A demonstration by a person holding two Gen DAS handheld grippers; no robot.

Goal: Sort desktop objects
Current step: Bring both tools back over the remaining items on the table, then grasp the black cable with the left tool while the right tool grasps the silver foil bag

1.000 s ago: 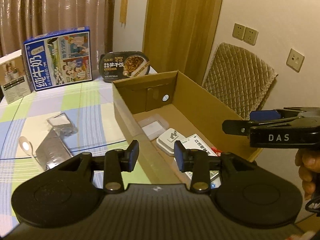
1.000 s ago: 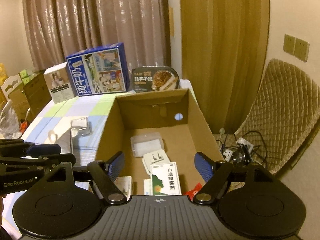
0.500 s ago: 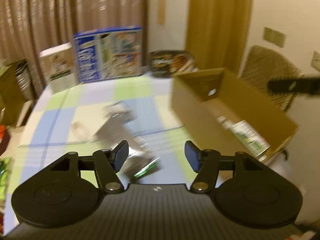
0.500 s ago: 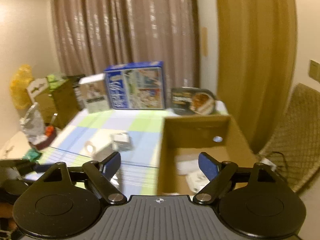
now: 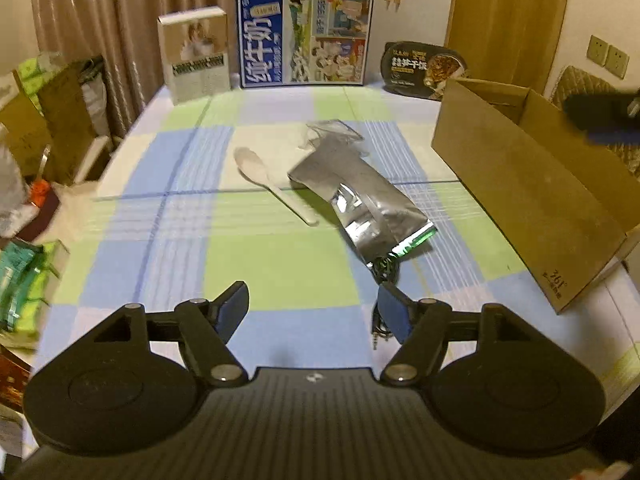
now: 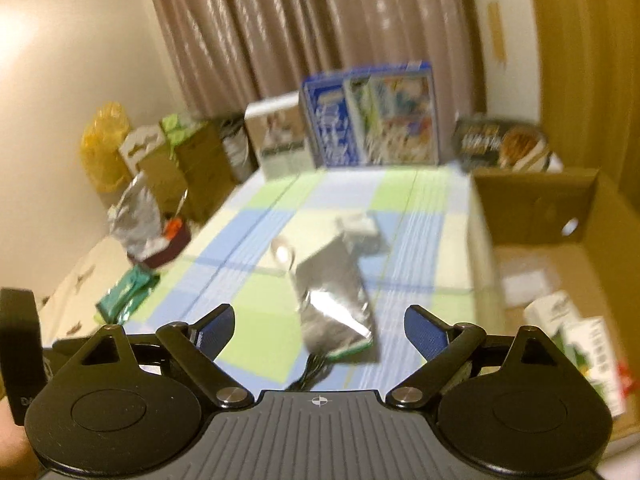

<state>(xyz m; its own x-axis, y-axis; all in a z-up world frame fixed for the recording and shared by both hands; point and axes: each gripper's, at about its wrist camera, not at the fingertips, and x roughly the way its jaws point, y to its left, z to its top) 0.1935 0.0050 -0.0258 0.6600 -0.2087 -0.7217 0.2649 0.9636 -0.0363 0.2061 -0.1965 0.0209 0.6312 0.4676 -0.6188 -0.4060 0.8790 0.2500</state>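
Only the right view showed inside the box (image 6: 552, 276), where cartons lay, while the left view saw just its outer wall and showed the spoon (image 5: 272, 182) touching the foil pouch (image 5: 360, 196) mid-table, a cable (image 5: 384, 276) trailing from under the pouch. Both the left gripper (image 5: 314, 312) and right gripper (image 6: 319, 330) hung wide open and empty over the checked cloth (image 5: 276, 264), curtains behind. Blur smeared the right view.

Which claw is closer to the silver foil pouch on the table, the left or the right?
Left, by a small margin. The left claw hovers open just short of the silver foil pouch. The right claw, also open, sits a little further back.
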